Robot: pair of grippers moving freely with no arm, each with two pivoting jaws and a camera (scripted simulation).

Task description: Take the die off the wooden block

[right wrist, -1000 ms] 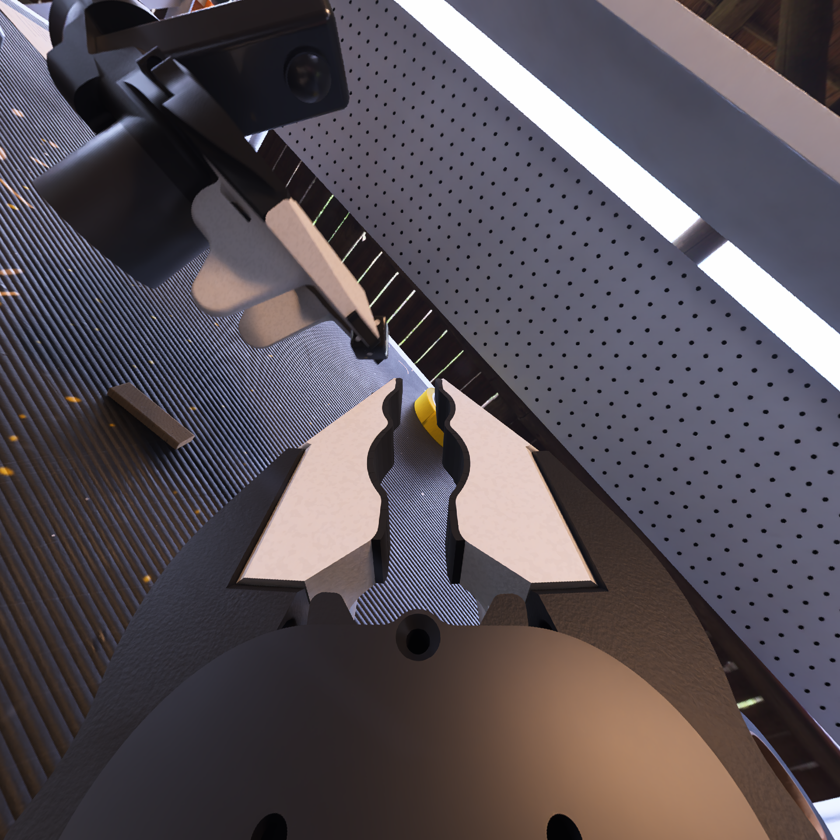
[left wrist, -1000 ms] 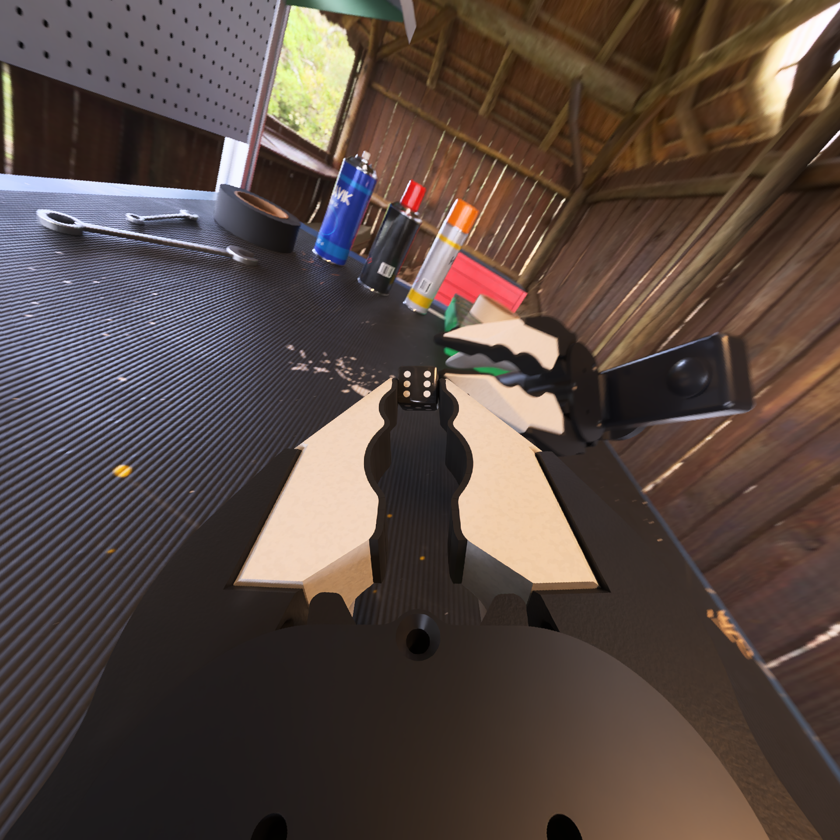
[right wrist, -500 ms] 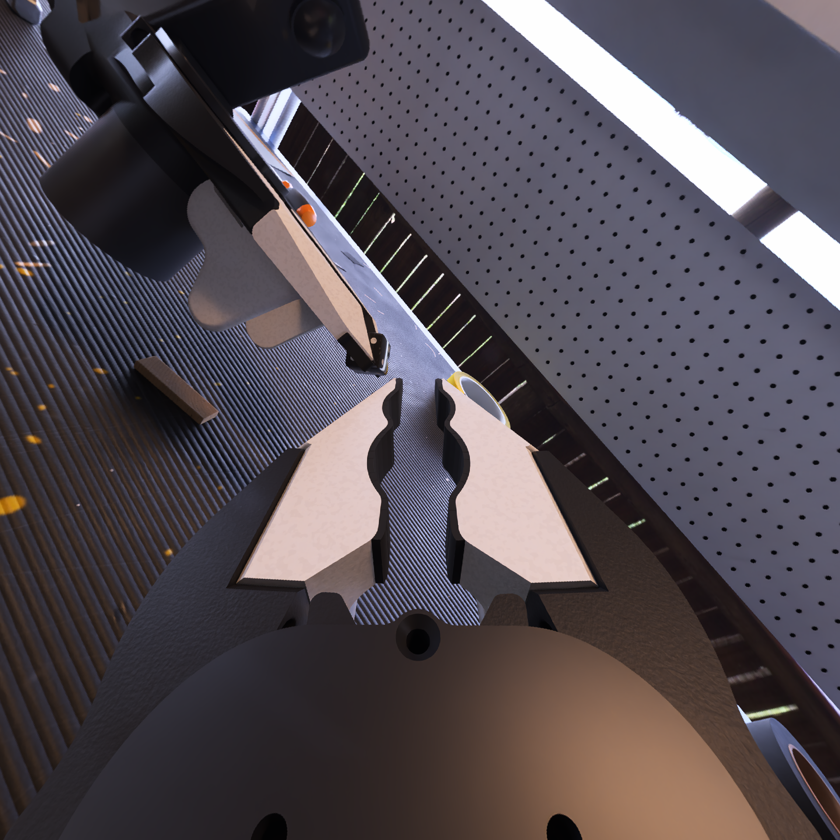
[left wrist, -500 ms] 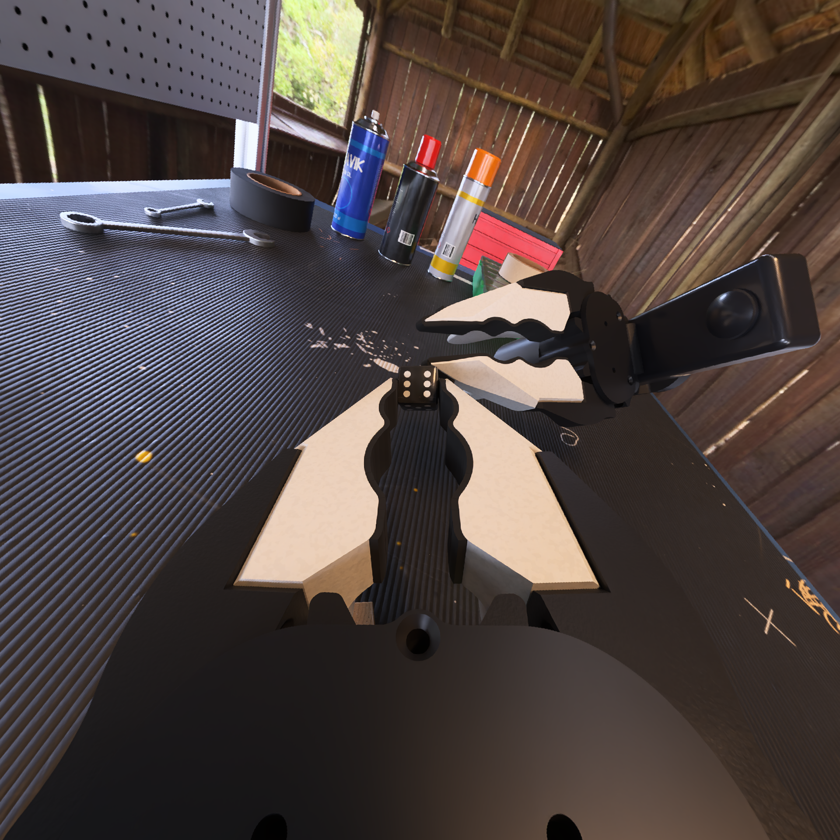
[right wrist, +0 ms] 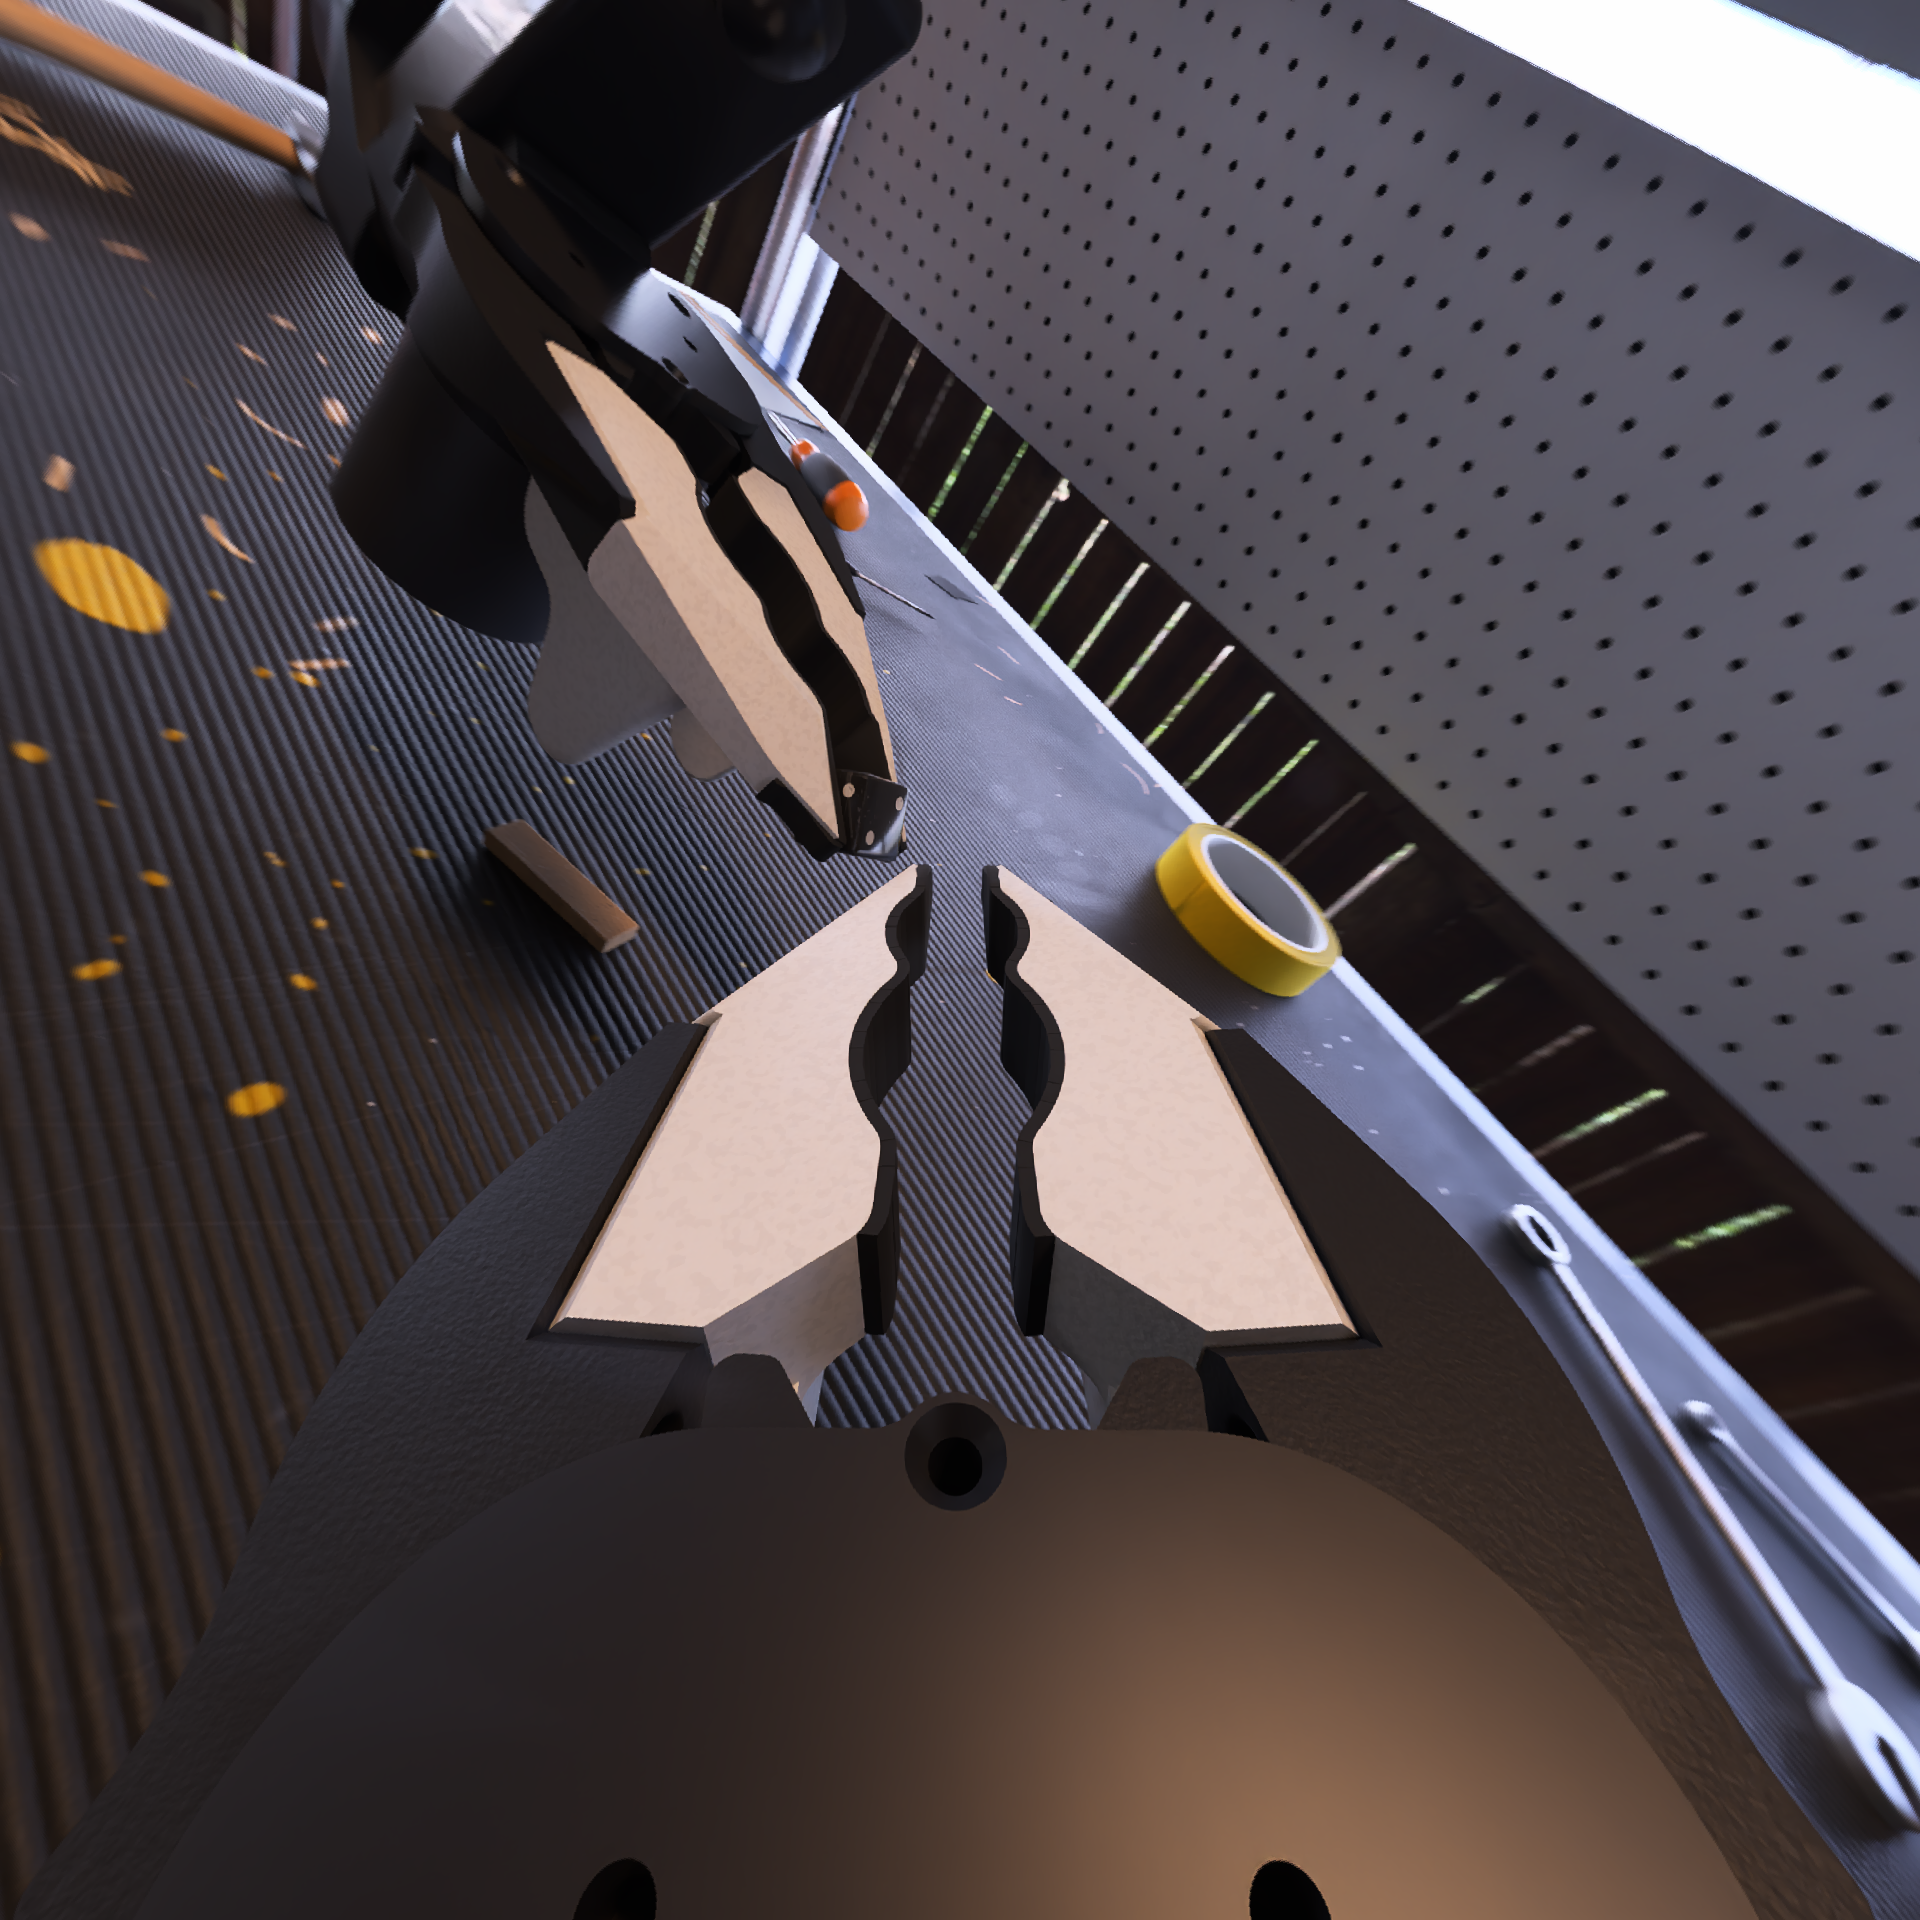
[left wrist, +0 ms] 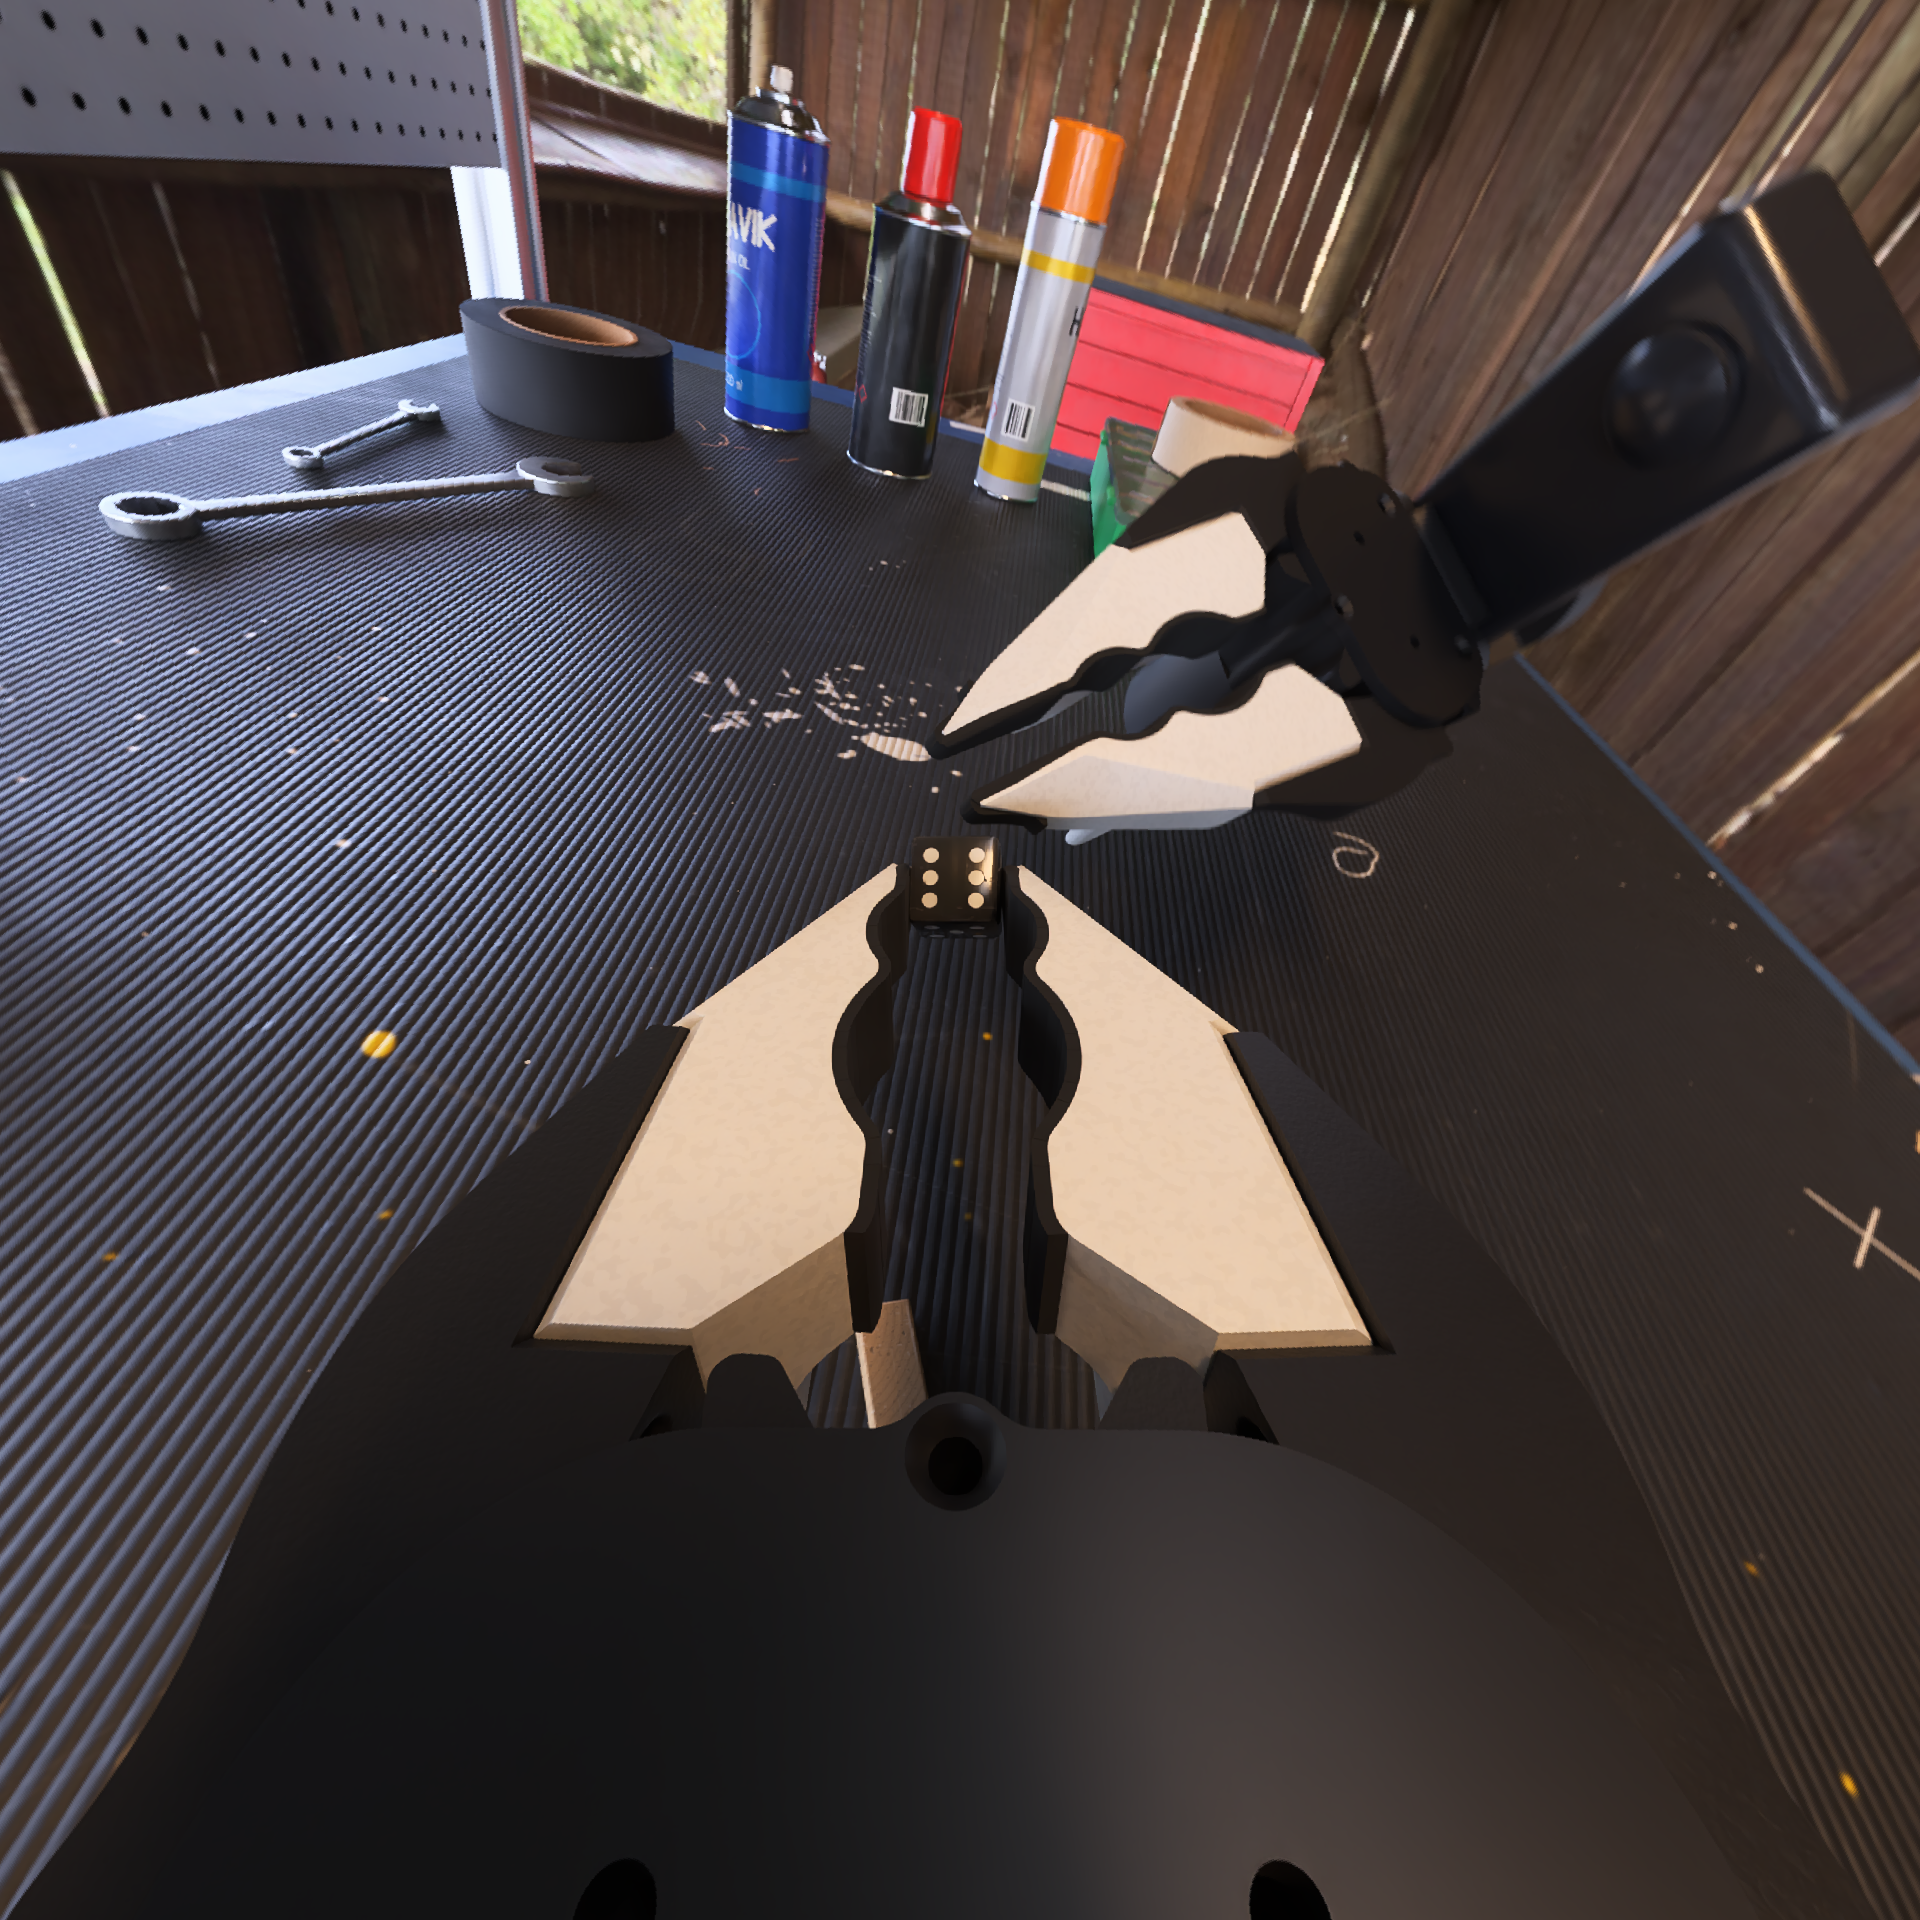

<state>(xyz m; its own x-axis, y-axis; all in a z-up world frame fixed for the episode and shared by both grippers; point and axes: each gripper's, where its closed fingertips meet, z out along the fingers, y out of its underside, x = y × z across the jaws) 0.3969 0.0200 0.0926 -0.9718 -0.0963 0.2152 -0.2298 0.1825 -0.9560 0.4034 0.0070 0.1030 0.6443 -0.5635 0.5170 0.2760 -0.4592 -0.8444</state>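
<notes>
My left gripper (left wrist: 956,883) is shut on a small black die (left wrist: 954,881) with white pips, pinched at its fingertips above the black ribbed mat (left wrist: 416,831). A sliver of the wooden block (left wrist: 888,1366) shows through the gap near the gripper's base. In the right wrist view the flat wooden block (right wrist: 561,899) lies on the mat, apart from the die (right wrist: 873,816), which the left gripper holds above it. My right gripper (right wrist: 956,883) is empty, its fingers a narrow gap apart, its tips just short of the die. It shows in the left wrist view (left wrist: 961,777).
Three spray cans (left wrist: 774,260), a black tape roll (left wrist: 566,364), two wrenches (left wrist: 343,499) and a red box (left wrist: 1184,384) stand at the mat's far side. A yellow tape roll (right wrist: 1247,909) and a pegboard (right wrist: 1455,468) are on the right.
My left gripper has kept hold of the die while its view levelled out. The right gripper swung and rose to the die's right; the yellow tape and wrenches came into its view.
</notes>
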